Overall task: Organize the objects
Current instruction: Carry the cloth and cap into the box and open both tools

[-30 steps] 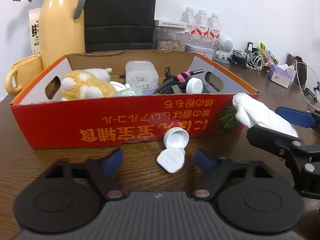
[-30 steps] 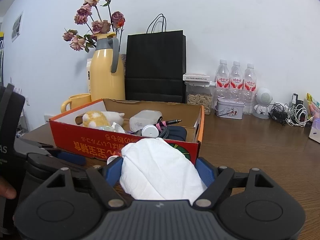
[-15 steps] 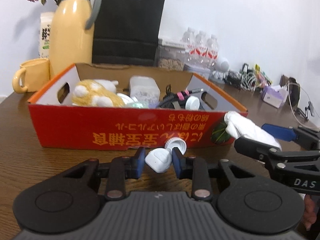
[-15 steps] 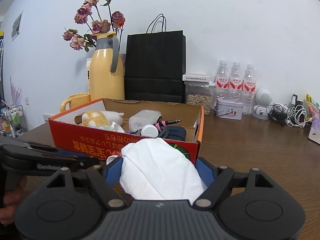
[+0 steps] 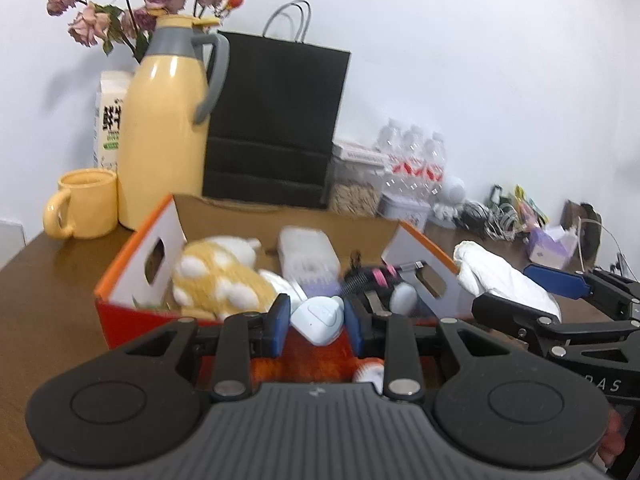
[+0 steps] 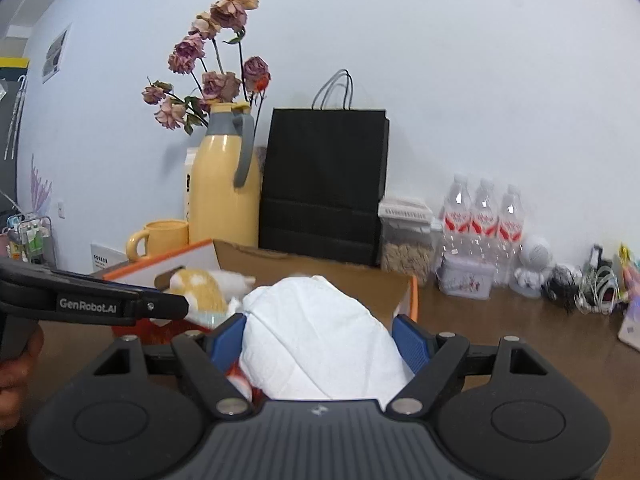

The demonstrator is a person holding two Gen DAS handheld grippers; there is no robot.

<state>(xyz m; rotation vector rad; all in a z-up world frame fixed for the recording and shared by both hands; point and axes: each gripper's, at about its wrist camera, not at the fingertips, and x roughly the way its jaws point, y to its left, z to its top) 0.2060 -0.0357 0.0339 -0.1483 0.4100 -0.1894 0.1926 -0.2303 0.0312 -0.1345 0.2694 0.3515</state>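
Yellow white-spotted plush toy (image 5: 218,280)

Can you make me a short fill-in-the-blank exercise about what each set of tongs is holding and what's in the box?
1. The left tongs are shut on a small ____ plastic case.
2. The right tongs hold a white ____ bundle.
3. A yellow-and-white ____ toy lies in the orange cardboard box.
4. Beside the yellow jug stands a black paper ____.

Missing words: white; cloth; plush; bag
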